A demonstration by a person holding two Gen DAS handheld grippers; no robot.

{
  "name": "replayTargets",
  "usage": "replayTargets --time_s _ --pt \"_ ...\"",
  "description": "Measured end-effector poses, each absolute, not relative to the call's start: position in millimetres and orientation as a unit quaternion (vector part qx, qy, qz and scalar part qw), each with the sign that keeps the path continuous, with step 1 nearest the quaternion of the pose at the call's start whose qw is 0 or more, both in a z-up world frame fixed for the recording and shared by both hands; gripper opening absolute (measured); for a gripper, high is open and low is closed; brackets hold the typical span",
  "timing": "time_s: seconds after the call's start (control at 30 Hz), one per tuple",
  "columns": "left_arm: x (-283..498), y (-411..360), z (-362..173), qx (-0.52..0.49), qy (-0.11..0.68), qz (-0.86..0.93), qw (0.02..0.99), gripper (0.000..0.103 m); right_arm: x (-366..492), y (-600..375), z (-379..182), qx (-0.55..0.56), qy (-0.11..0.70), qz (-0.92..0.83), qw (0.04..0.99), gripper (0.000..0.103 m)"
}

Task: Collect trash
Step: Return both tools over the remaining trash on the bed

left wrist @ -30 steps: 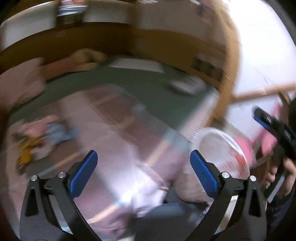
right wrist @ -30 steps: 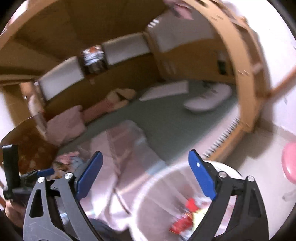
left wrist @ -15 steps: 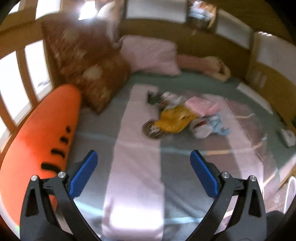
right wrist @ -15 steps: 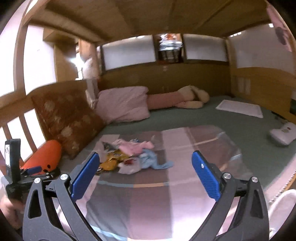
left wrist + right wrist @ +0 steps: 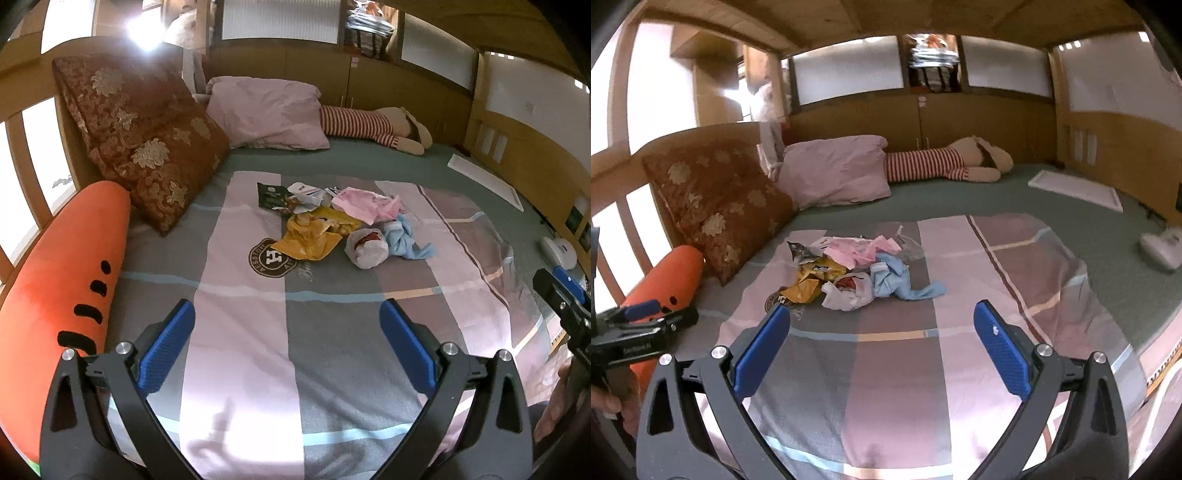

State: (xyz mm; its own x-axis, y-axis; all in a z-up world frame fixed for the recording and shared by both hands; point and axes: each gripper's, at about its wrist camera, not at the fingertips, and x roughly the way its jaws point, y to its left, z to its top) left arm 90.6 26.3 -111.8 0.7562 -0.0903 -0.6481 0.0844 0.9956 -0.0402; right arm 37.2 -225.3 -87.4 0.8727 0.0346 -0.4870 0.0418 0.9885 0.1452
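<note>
**Both cameras swung off the bin and onto the bed**

Both grippers have turned since a second ago — the white bin that filled the view is gone, and now they face the bed. Left gripper (image 5: 287, 345) and right gripper (image 5: 881, 350) hang over the near edge of the striped blanket (image 5: 332, 332), jaws spread wide, nothing held. The trash pile (image 5: 325, 221) sits mid-blanket, toward the pillows — yellow wrapper (image 5: 310, 236), pink bag (image 5: 364, 203), blue cloth (image 5: 404, 240), all touching. A carrot plush (image 5: 62, 280) lies along the left edge.
</note>
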Motion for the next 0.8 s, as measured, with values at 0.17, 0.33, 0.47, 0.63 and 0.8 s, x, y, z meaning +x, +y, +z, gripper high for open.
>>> replayTargets --time_s 0.17,0.33,0.47,0.63,0.8 --pt "90.9 23.8 -114.4 0.0 0.351 -0.048 0.935 0.1 37.5 -227.9 -88.4 0.08 0.254 -0.002 0.964 0.098" --pt "90.9 22.7 -115.7 0.0 0.355 -0.05 0.934 0.1 37.5 -227.1 -88.4 0.079 0.255 -0.002 0.964 0.098" --pt "90.3 21.4 -116.4 0.003 0.355 -0.052 0.934 0.1 37.6 -227.0 -88.6 0.078 0.256 -0.002 0.963 0.098" --pt "89.7 18.8 -117.4 0.006 0.357 -0.054 0.933 0.1 37.7 -226.9 -88.6 0.078 0.256 -0.002 0.963 0.098" --pt "89.1 15.7 -118.0 0.009 0.359 -0.057 0.932 0.1 37.2 -227.0 -90.8 0.078 0.259 0.0 0.963 0.098"
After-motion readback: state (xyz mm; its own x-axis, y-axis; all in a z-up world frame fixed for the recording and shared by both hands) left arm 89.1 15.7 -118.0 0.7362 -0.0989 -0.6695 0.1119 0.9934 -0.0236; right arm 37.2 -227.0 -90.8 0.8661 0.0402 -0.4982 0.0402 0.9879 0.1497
